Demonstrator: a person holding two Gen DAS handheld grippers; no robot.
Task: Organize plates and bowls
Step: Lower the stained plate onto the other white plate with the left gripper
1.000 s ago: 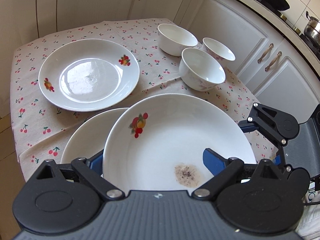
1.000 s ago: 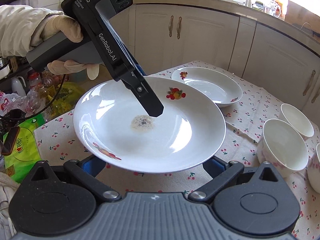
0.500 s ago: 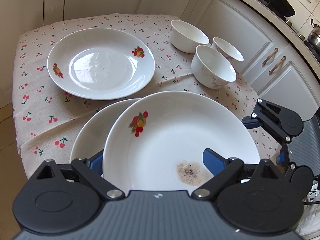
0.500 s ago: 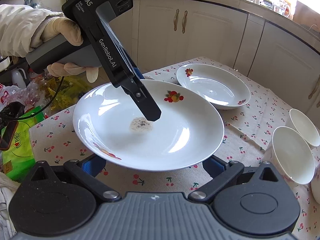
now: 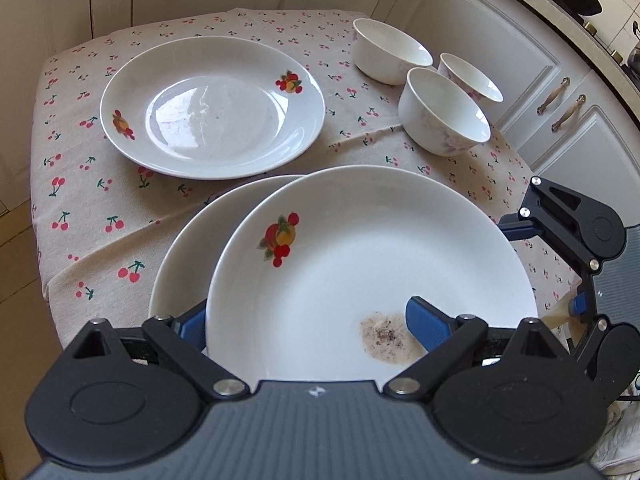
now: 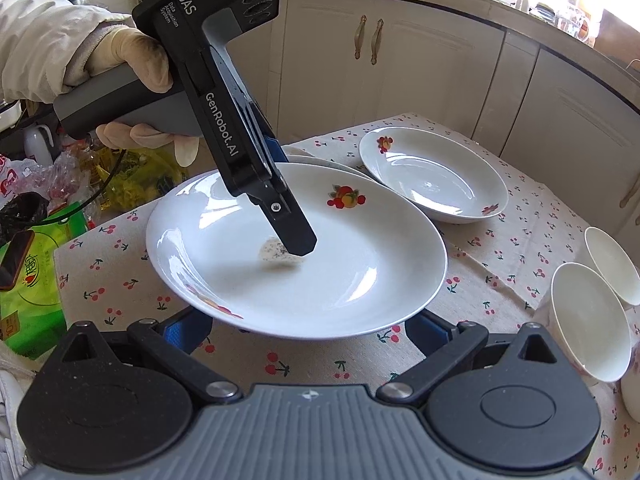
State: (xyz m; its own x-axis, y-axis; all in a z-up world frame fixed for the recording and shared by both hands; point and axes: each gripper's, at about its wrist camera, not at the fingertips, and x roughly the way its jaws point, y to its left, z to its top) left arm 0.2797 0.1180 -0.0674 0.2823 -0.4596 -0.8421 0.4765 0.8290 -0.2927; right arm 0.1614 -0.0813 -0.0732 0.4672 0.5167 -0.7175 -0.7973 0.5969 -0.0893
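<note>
Jaws of left gripper (image 5: 304,314) clamp plate (image 5: 360,240) rim (lifted).

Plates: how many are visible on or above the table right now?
3. A stained plate gripped at its rim by the left claw; a second plate mostly hidden directly beneath it; a third plate alone on the tablecloth beyond. More could be hidden underneath.

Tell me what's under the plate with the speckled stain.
Another white plate lies under the stained plate, its rim showing at the far left, on the cherry tablecloth. The left gripper has one finger over and one under the stained plate's edge. The rest is covered.
</note>
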